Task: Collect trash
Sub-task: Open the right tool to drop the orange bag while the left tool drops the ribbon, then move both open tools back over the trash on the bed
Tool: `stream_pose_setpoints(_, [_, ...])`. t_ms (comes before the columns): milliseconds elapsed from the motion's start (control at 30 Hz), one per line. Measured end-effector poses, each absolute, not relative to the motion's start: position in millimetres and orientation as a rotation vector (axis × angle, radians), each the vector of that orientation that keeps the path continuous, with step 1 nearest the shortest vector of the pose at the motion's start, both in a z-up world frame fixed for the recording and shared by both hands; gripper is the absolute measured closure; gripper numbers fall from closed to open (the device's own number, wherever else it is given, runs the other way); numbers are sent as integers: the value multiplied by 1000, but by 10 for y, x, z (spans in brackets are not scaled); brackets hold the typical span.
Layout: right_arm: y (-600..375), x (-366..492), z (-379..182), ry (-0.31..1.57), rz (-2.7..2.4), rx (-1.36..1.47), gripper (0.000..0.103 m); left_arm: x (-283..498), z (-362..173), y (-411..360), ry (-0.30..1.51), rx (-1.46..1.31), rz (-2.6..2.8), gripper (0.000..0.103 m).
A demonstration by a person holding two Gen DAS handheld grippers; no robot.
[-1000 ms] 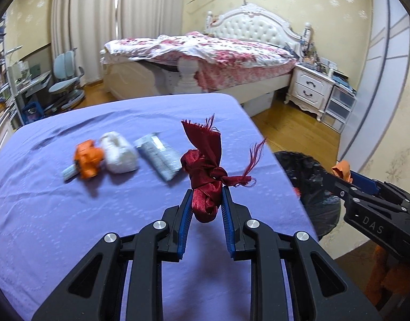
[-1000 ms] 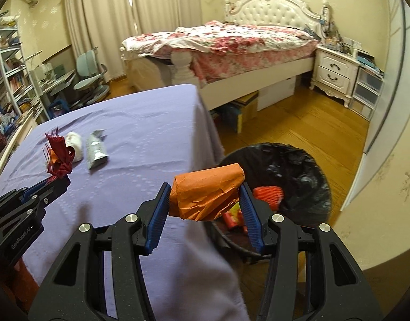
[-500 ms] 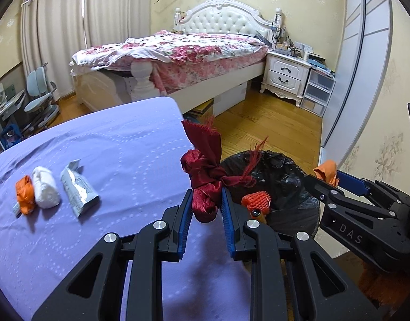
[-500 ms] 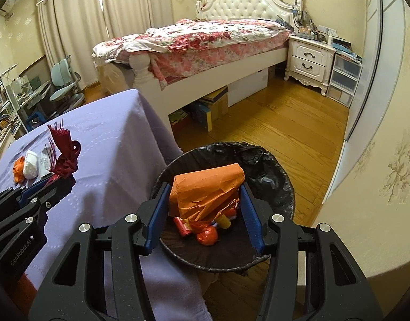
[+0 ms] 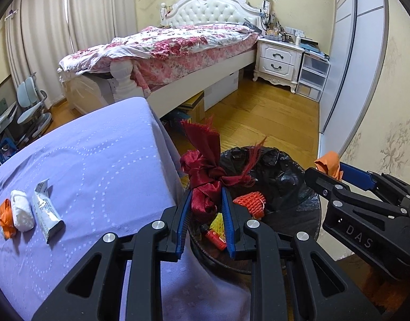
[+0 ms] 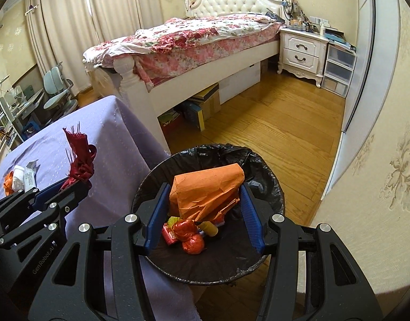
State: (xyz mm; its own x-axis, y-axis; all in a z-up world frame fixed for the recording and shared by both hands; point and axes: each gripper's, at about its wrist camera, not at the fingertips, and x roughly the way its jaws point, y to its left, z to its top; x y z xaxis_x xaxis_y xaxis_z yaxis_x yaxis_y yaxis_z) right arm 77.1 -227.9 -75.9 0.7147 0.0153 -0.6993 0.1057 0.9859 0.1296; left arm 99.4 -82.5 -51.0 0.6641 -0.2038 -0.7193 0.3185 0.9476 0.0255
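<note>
Both loads have been carried off the table (image 5: 98,160) edge to the trash bin (image 6: 271,187): orange paper (image 6: 207,190) clamped in right gripper (image 6: 205,214) above it, red ribbon (image 5: 205,187) pinched in left gripper (image 5: 205,214) at its rim (release likely next; three scraps left on table).

Both grippers carried their trash from the table to the bin.

The left gripper (image 5: 205,203), gripping the red ribbon (image 5: 205,171), swung off the purple table (image 5: 98,160) until the black-lined bin (image 5: 279,176) sat at its 12 to 2 o'clock. The right gripper (image 6: 205,208), holding the orange paper (image 6: 205,190), travelled from the bin's 9 o'clock edge to directly above its opening (image 6: 258,160), over the trash inside.
</note>
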Motion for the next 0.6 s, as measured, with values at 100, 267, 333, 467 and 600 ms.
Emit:
stream_pose_setpoints(100, [-2323,801,-775,775,-53,184,50,989,-528,-843,800,156,-295,68])
stream_pose_setpoints(267, [-2388,810,-780,771,-75,206,38,966,-511,-821,792,144,-285,45])
stream_pose_setpoints(333, [-2406,813,-776,772,-84,213,37,948,-490,-794,790,128,-279,38])
stream_pose_setpoints(467, [-2420,775,-734,763,-93,228,37,909,-452,-720,787,109,-260,32])
stream_pose_setpoints(600, [-2349,748,-698,758,-78,226,35,861,-398,-569,774,103,-227,31])
